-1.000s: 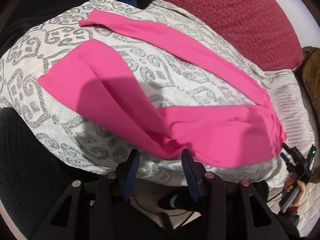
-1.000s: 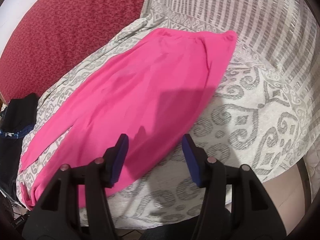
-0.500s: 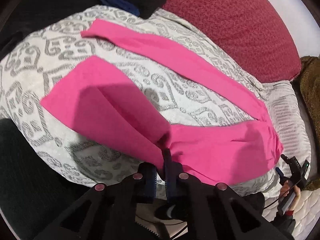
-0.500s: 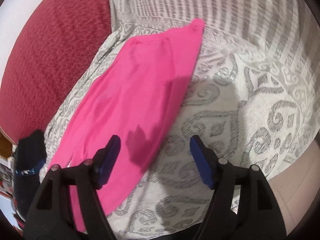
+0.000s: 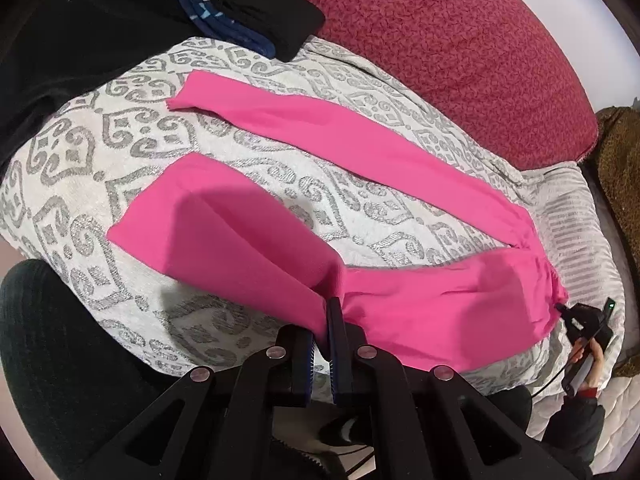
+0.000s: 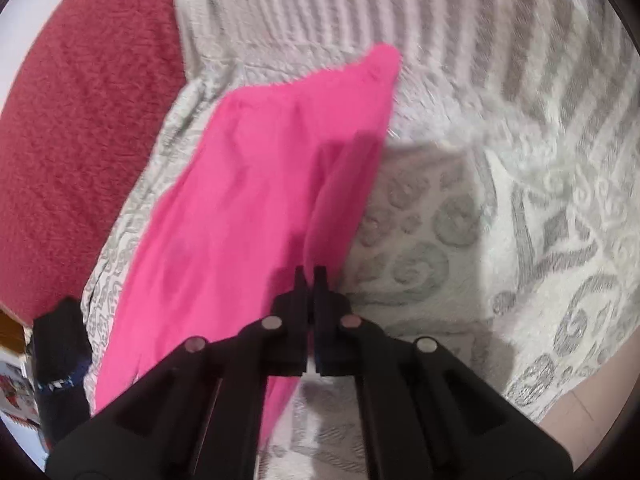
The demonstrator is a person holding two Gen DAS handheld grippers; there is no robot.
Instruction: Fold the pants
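OK, pink pants (image 5: 420,304) lie spread on a bed, on a white bedspread (image 5: 100,152) with a grey scroll pattern. The two legs are splayed apart in a V, cuffs pointing toward the dark clothes pile (image 5: 240,8) at the far end, waistband at the striped part of the cover (image 6: 320,8). Left claw (image 5: 325,332) is clenched on the near leg's edge close to the crotch, with the fabric bunched and lifted slightly there. Right claw (image 6: 311,276) is pinched tight on the pants' near edge by the waistband; this view is motion-blurred. From the left wrist the right claw (image 5: 586,320) shows at the waistband corner, held in the person's hand (image 5: 592,364). Red textured blanket (image 5: 440,48) runs along the far side of the bed; brown fuzzy fabric (image 5: 624,184) sits at the right edge. Black-clad leg (image 5: 52,360) is low left, next to the mattress
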